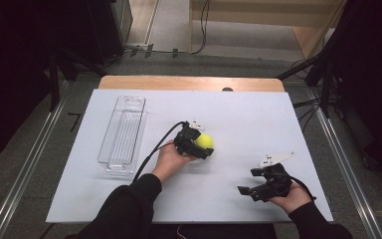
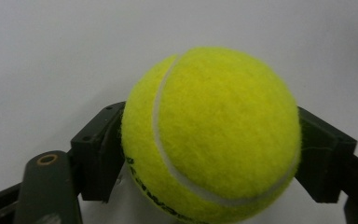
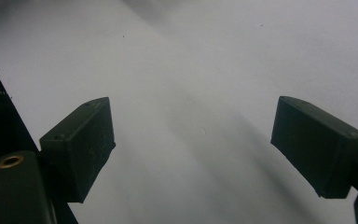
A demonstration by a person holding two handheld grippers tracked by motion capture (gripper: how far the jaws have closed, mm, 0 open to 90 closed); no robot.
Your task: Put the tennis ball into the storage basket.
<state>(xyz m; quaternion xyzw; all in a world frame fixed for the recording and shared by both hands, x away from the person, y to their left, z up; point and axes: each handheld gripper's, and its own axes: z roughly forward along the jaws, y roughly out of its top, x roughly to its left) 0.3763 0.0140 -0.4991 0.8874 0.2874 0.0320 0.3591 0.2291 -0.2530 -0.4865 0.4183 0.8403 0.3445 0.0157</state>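
Now left hand-held gripper (image 1: 202, 145) clamps tennis ball (image 2: 212, 135) (snugly).

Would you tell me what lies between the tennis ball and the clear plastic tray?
In the high view, the left gripper, shut on the tennis ball, and its cable; otherwise bare white tabletop up to the clear tray.

From my seat, the tennis ball (image 2: 212, 135) runs off the bottom edge in the left gripper view, and its black lettering is cut there, so I cannot read it. The ball covers most of both fingers (image 2: 98, 154) of the left gripper (image 1: 195, 142). In the high view my left hand (image 1: 171, 159) hides the ball's near side. The right gripper (image 1: 266, 181) has its fingers (image 3: 319, 147) clipped at the right edge. The table (image 1: 248, 119) hides the floor beneath.
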